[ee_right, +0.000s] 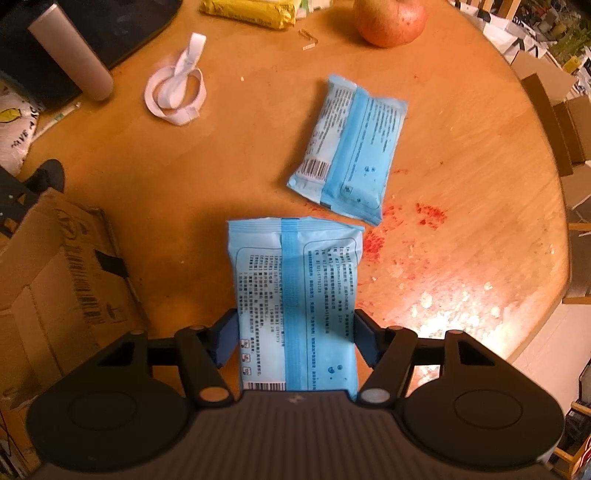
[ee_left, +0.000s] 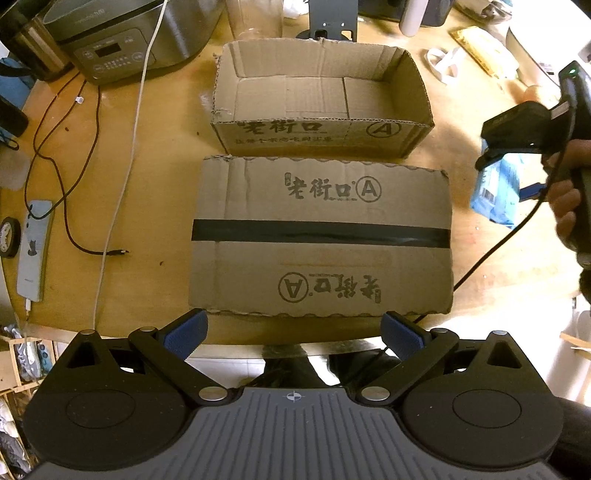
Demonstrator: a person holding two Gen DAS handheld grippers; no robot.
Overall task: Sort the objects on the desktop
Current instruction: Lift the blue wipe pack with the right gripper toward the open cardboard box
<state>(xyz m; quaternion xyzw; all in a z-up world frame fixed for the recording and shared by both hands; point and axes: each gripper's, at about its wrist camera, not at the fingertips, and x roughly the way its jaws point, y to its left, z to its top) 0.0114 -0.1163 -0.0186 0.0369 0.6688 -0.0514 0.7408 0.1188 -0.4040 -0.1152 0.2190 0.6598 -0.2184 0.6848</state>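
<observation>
Round and wooden, the table (ee_right: pixel 229 177) carries red crumbs and pale flecks near its right edge. Above it the right gripper (ee_right: pixel 295 332) clamps a glossy blue wipes pack (ee_right: pixel 295 291) by its long sides, printed back up; the pack's near end is hidden under the gripper body. A second blue pack (ee_right: pixel 349 147) lies flat on the wood just beyond, tilted. Farther off sit an apple (ee_right: pixel 389 18), a looped white strap (ee_right: pixel 175 92) and a cardboard tube (ee_right: pixel 70 51). The left gripper (ee_left: pixel 293 332) hangs with its jaws wide apart and nothing between them, over a taped, flattened corrugated box (ee_left: pixel 321 236); an open cardboard box (ee_left: pixel 321 99) stands behind, its ragged rim empty inside.
</observation>
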